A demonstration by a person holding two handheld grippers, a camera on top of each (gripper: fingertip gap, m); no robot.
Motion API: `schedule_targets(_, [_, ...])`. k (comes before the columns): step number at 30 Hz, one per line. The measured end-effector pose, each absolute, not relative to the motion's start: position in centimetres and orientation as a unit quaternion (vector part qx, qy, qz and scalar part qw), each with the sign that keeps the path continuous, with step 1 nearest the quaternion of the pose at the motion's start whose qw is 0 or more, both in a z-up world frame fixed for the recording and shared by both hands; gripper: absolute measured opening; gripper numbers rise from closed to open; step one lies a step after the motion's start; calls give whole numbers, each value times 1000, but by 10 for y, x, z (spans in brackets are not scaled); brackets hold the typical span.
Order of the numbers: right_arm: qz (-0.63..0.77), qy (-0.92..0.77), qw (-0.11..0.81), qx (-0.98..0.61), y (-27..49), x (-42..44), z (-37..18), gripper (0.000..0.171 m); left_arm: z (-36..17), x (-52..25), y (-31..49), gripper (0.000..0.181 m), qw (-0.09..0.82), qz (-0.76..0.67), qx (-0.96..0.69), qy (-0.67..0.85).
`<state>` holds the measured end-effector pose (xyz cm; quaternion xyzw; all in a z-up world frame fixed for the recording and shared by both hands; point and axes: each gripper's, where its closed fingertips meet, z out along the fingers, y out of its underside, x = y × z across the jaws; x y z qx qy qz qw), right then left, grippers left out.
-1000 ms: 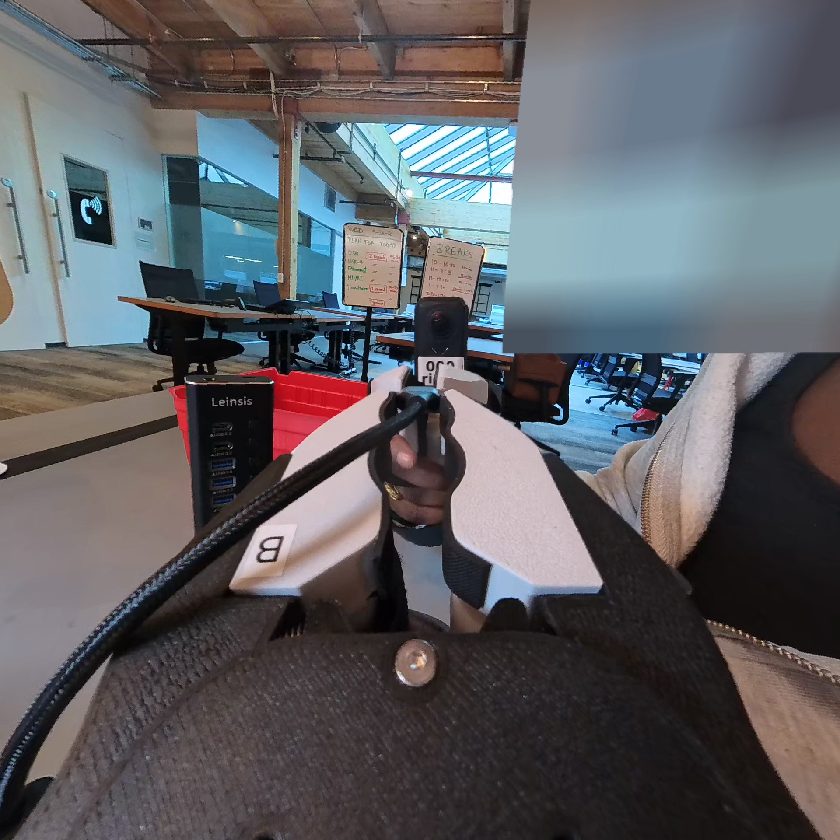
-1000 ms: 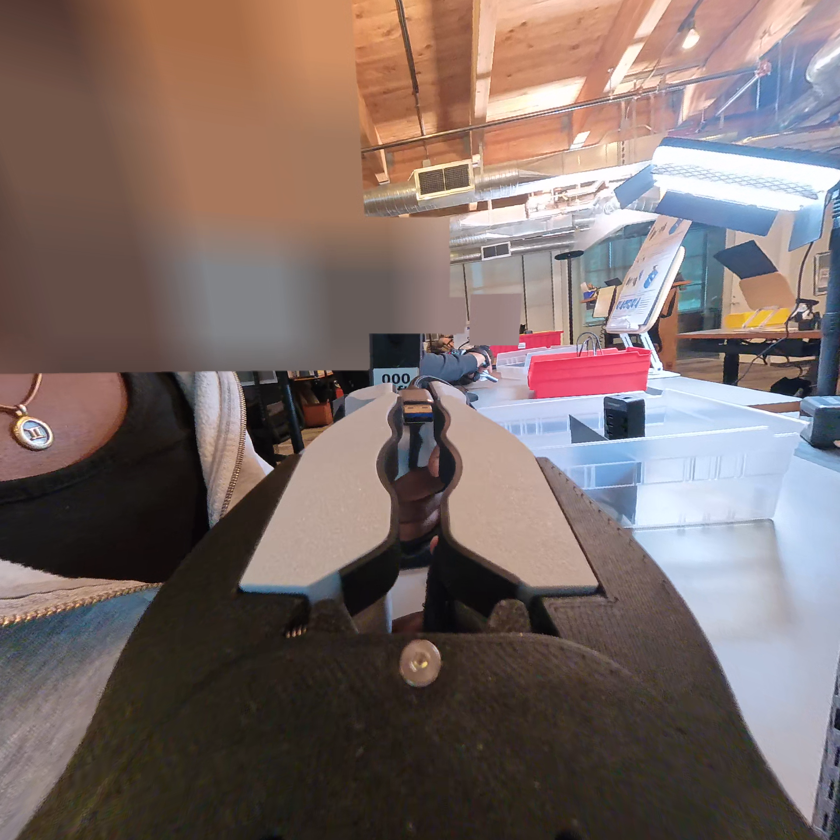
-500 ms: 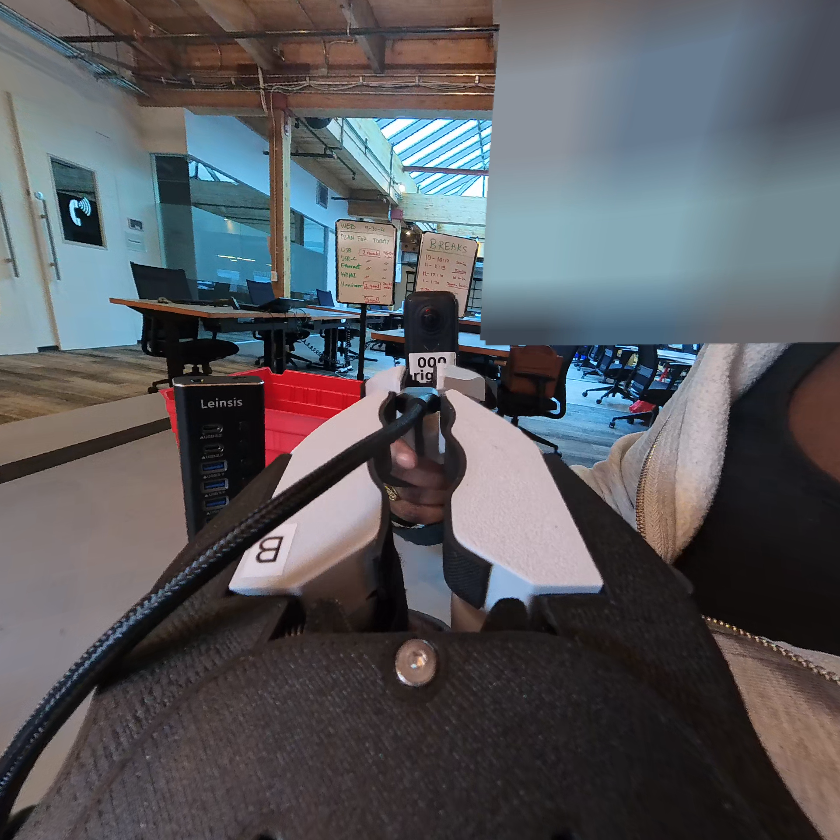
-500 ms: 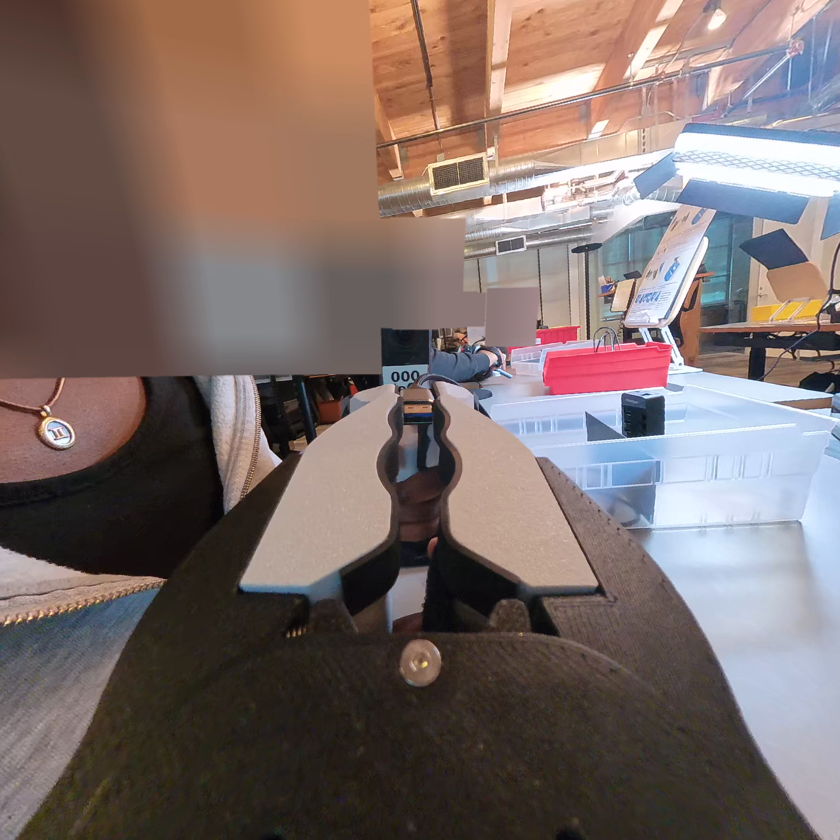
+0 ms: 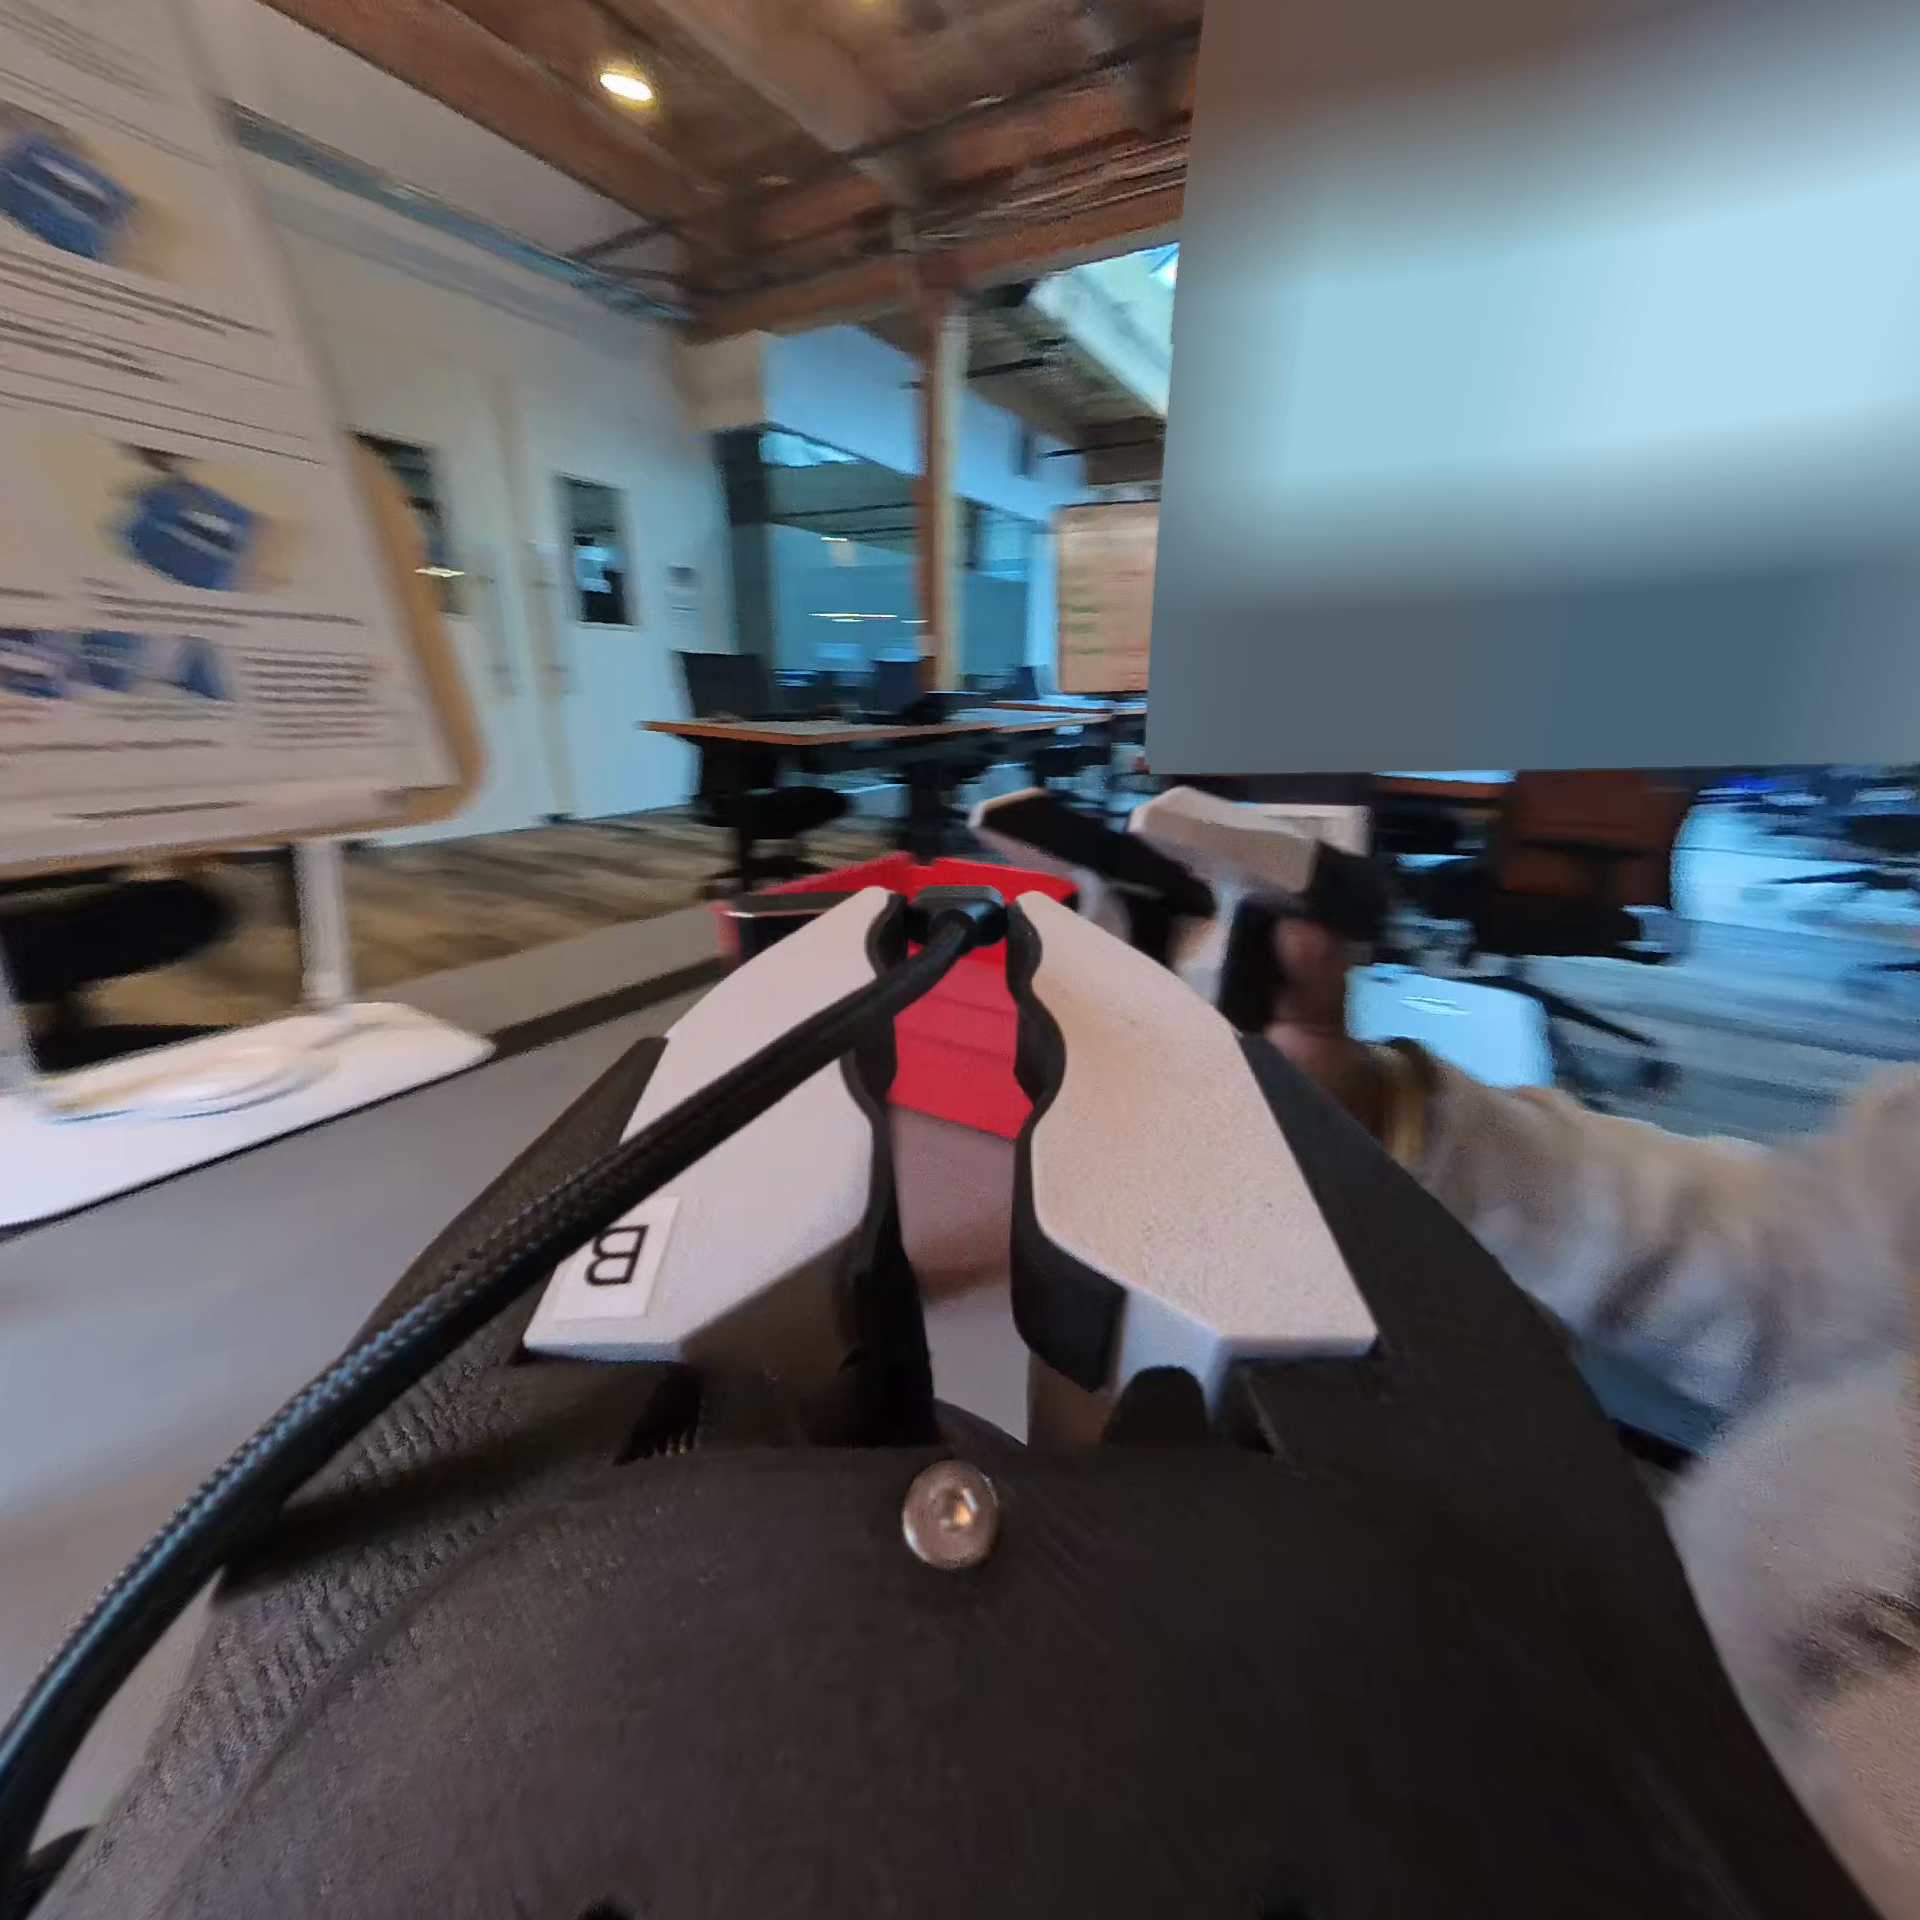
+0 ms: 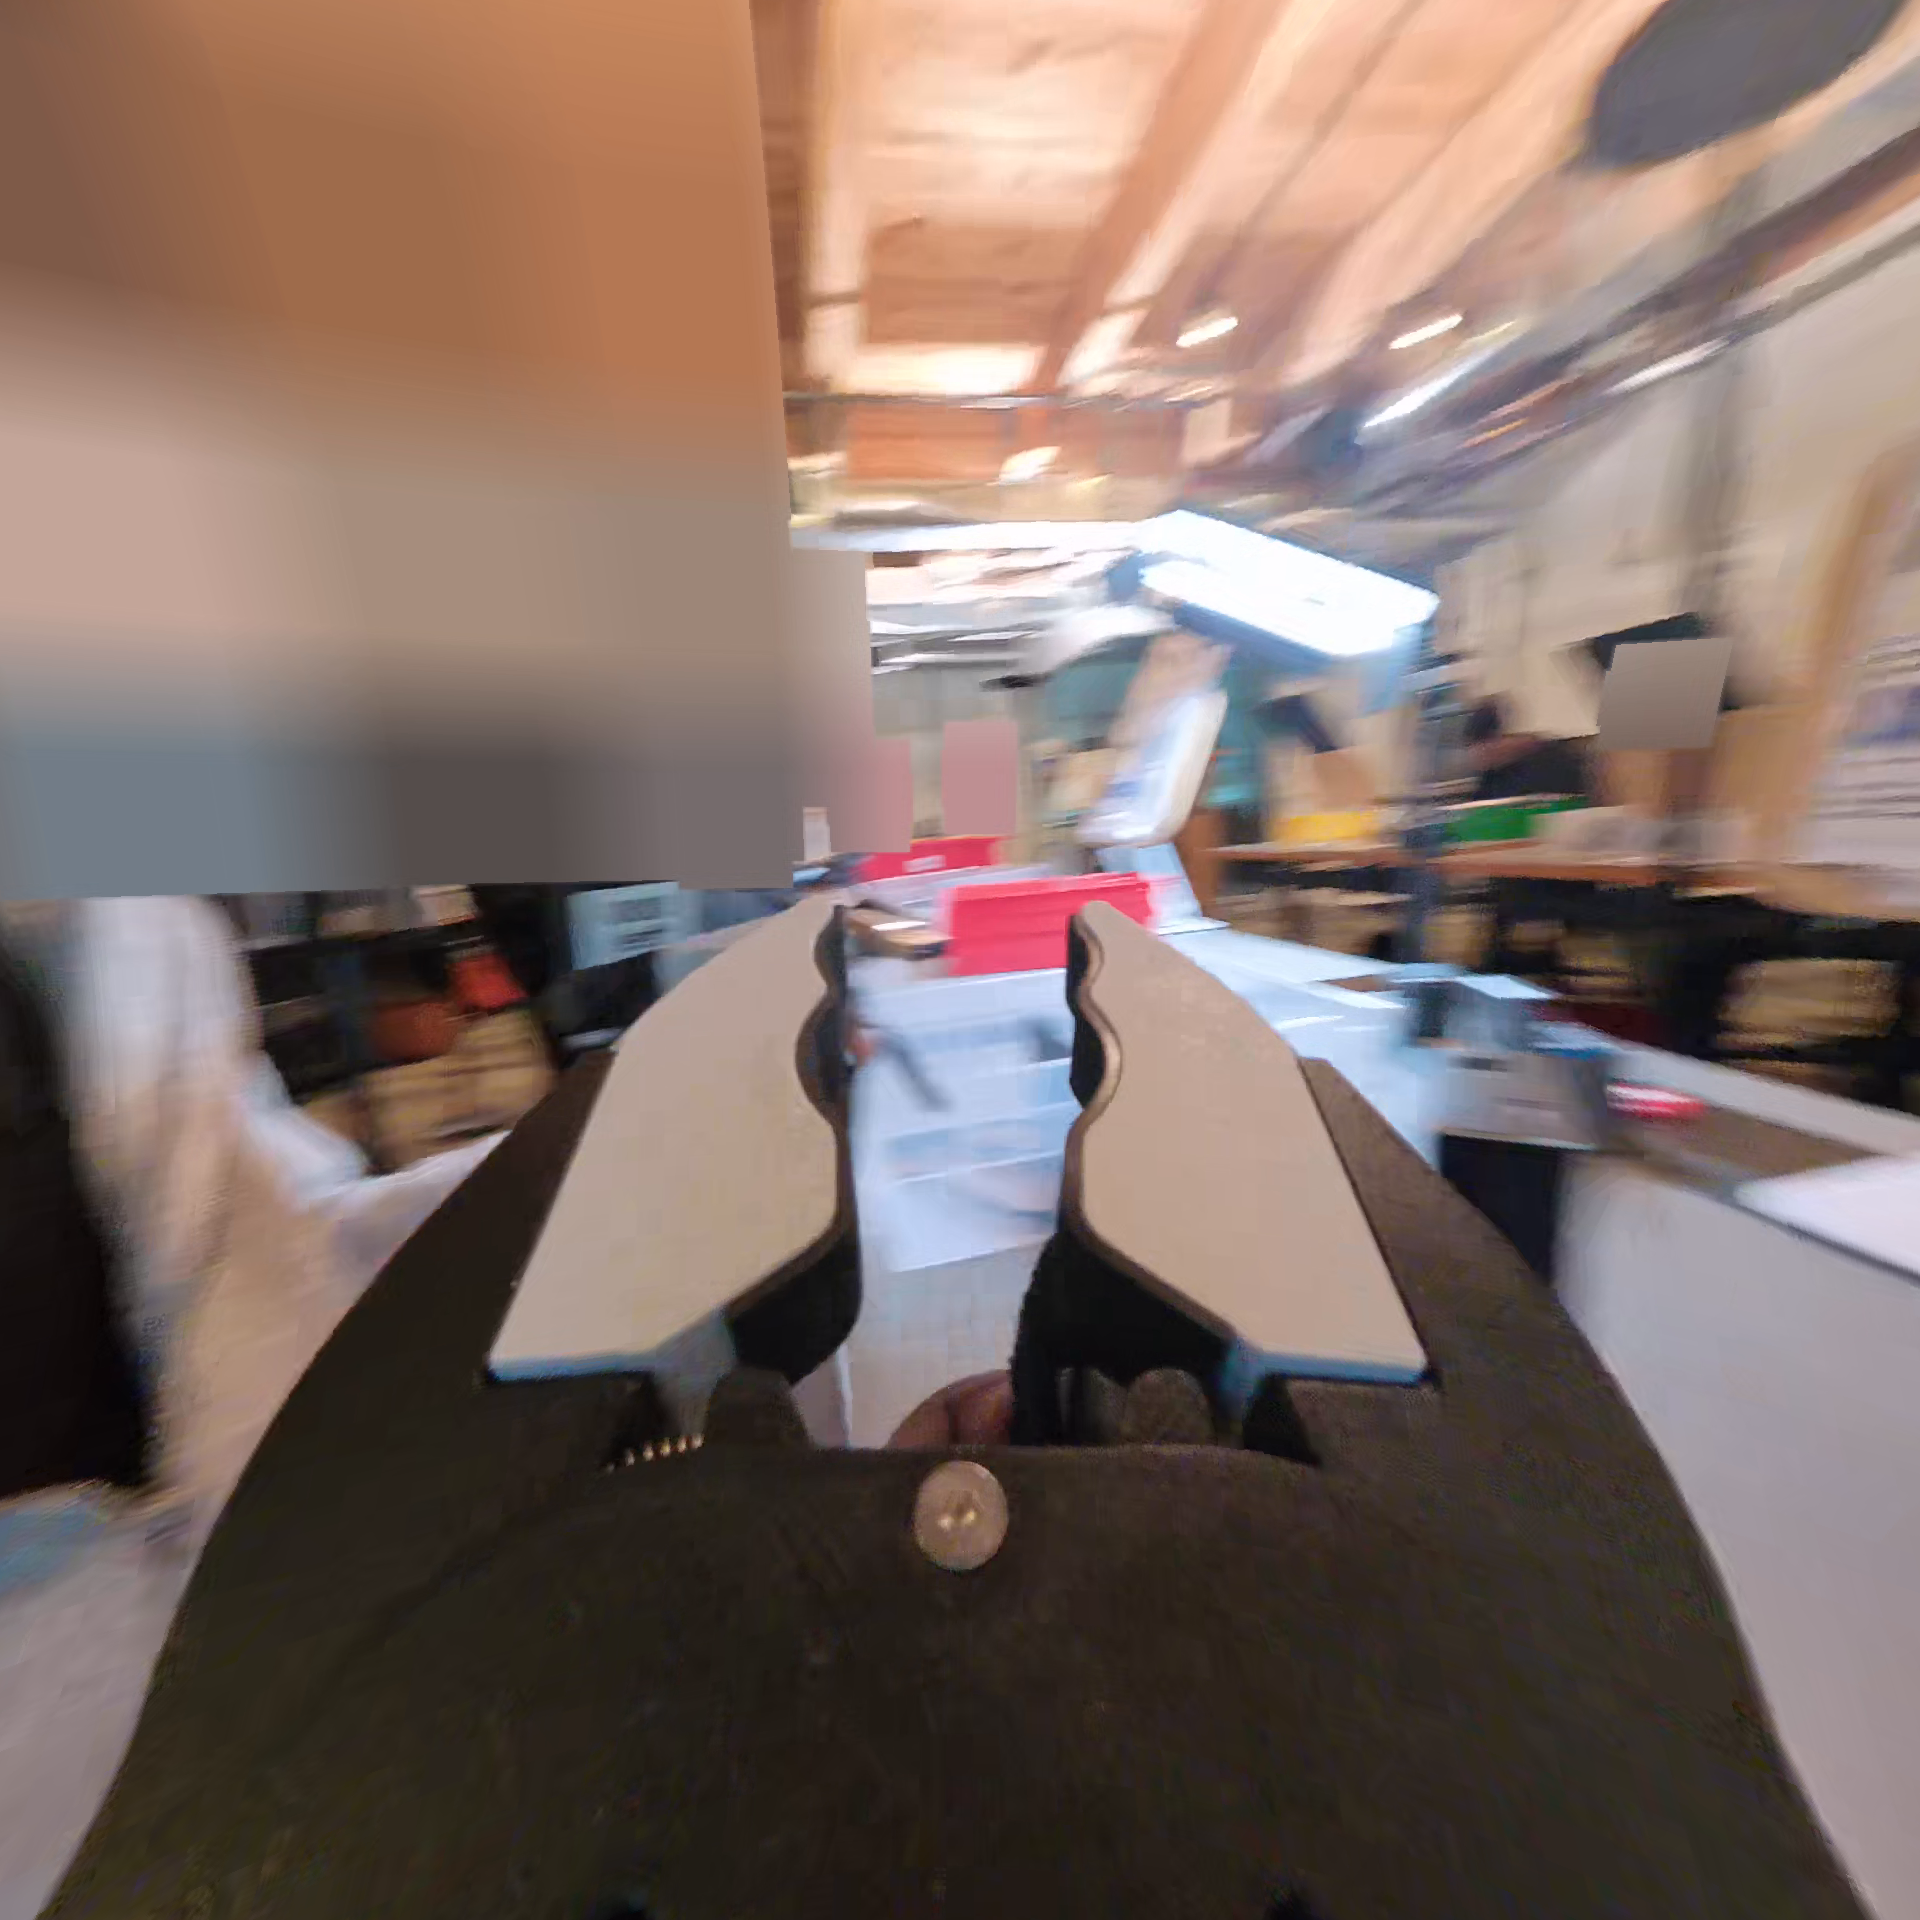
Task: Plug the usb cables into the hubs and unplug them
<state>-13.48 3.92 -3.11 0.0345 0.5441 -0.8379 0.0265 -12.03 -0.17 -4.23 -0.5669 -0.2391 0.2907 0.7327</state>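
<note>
The left gripper [image 5: 951,920] is pinching the plug end of a black braided cable [image 5: 582,1184] between nearly closed jaws, and the cord is trailing back over the left finger toward seven o'clock. The right gripper [image 6: 951,935] is standing wide apart and holding nothing. In the left wrist view it is also showing at about two o'clock of the held plug, just beyond a red bin [image 5: 961,1029] sitting at twelve o'clock.

No hub is showing clearly in either view. Both pictures are smearing with motion, so the clear tray [image 6: 966,1132] ahead of the right gripper is only a blur.

The risks from here are looking like these. The loose cord is hanging where a fast swing could be snagging it on the gripper body and twisting the plug in its grip. A twisted plug would be meeting the port crooked and jamming. With the right gripper empty, nothing is steadying a hub, so a push could be tipping or sliding it.
</note>
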Motion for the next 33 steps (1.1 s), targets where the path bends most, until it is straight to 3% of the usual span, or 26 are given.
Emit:
schedule_targets(4, [-809, 527, -164, 201, 77, -213, -38, 54, -41, -155, -24, 18, 677, 387, -563, -276])
schedule_targets(9, [-720, 619, -193, 246, 55, -233, -77, 67, -55, -181, -14, 17, 637, 434, -580, -262])
schedule_targets(12, [-663, 675, -189, 261, 38, -238, -103, 66, -70, -192, -6, 17, 627, 442, -588, -257])
schedule_targets(13, [-652, 688, -179, 264, 34, -240, -110, 55, -76, -195, -4, 17, 625, 446, -588, -255])
schedule_targets(14, [-645, 695, -171, 267, 31, -241, -115, 32, -82, -197, -3, 17, 622, 447, -589, -256])
schedule_targets(15, [-647, 690, -176, 273, 32, -245, -115, 30, -88, -199, -2, 17, 619, 444, -594, -258])
schedule_targets(18, [-664, 655, -180, 311, 40, -254, -112, 28, -95, -201, -1, 17, 607, 451, -600, -261])
schedule_targets(23, [-746, 539, -82, 382, 43, -255, -94, 28, -96, -202, 11, 17, 606, 451, -600, -263])
schedule_targets(33, [-759, 539, -73, 358, 22, -236, -99, 28, -93, -200, 6, 17, 600, 461, -598, -263])
